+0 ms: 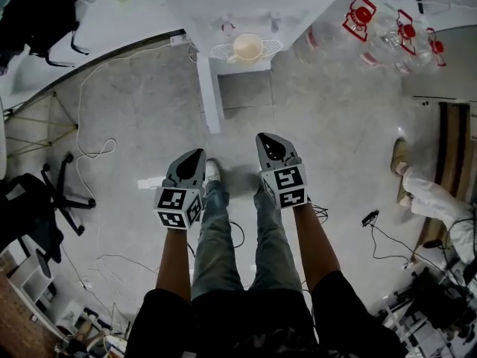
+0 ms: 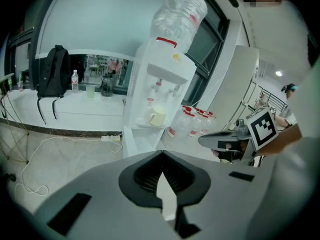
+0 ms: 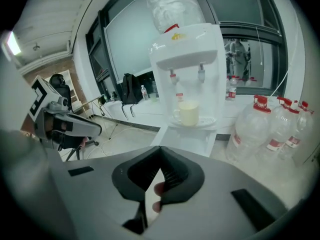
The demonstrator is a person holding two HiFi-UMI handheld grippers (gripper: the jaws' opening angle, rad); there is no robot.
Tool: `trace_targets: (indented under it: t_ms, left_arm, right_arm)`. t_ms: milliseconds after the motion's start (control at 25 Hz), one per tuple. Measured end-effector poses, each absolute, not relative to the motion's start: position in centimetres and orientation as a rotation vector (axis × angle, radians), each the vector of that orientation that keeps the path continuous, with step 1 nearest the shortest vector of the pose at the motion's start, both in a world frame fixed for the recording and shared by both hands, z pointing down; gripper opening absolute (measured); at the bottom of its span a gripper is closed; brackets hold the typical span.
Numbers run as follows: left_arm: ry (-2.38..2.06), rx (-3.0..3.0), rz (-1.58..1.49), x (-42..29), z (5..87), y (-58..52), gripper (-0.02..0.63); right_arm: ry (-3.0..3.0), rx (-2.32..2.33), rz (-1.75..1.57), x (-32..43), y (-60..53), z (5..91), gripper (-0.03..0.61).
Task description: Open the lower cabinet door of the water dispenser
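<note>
**Head view:** The left gripper (image 1: 195,157) and the right gripper (image 1: 266,139) are held side by side. Each has its fingers drawn to a narrow point with nothing between them. The dispenser (image 1: 253,6) stands straight ahead of both tips and well apart from them. Its lower door (image 1: 211,92) already looks swung out, edge-on, toward the left fingers. A cup (image 1: 247,48) sits on the tray above it.

**Left gripper view:** The left gripper (image 2: 161,155) is pinched together and empty. The dispenser (image 2: 165,69) rises beyond the tips, slightly left of them. The right gripper (image 2: 202,140) hangs to the right.

**Right gripper view:** The right gripper (image 3: 161,150) is closed on nothing. The door (image 3: 158,137) shows just past the tips, below the cup (image 3: 189,113). The left gripper (image 3: 100,130) is off to the left.

**Handling:** The door is probably a thin, stiff, light panel that swings freely on its hinge, with a smooth face. The free vertical edge, farthest from the hinge, seems the best place to hook or pinch it. A gentle pull should do, since the cup and the bottle on top could be shaken.
</note>
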State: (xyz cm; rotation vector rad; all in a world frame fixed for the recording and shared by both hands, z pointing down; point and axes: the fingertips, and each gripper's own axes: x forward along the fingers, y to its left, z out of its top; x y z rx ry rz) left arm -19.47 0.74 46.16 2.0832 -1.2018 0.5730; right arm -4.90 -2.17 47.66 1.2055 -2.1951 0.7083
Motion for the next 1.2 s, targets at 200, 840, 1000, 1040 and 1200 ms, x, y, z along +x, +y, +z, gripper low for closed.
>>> trace_targets:
  t_ms: [200, 840, 1000, 1040, 1200]
  left_arm:
    - [-1.203, 2.101, 0.566, -17.7, 42.4, 0.3, 0.011]
    - [-1.306, 2.183, 0.427, -14.5, 29.6, -2.4, 0.012]
    - [-1.358, 2.244, 0.385, -14.0, 25.8, -3.2, 0.012]
    - [-1.369, 2.257, 0.378, -13.9, 24.9, -3.2, 0.012]
    - [-1.411, 2.284, 0.340, -13.8, 21.6, -3.2, 0.012]
  right_arm:
    - [-2.207, 1.260, 0.693, -2.7, -2.7, 43.2, 0.014]
    - [-2.270, 1.473, 0.564, 3.5, -5.1, 27.3, 0.014]
    - [-2.294, 1.514, 0.514, 4.8, -5.8, 23.5, 0.014]
    - [-2.298, 1.524, 0.507, 5.0, -5.8, 22.6, 0.014]
    - [-2.312, 1.554, 0.460, 6.1, -5.6, 19.3, 0.014]
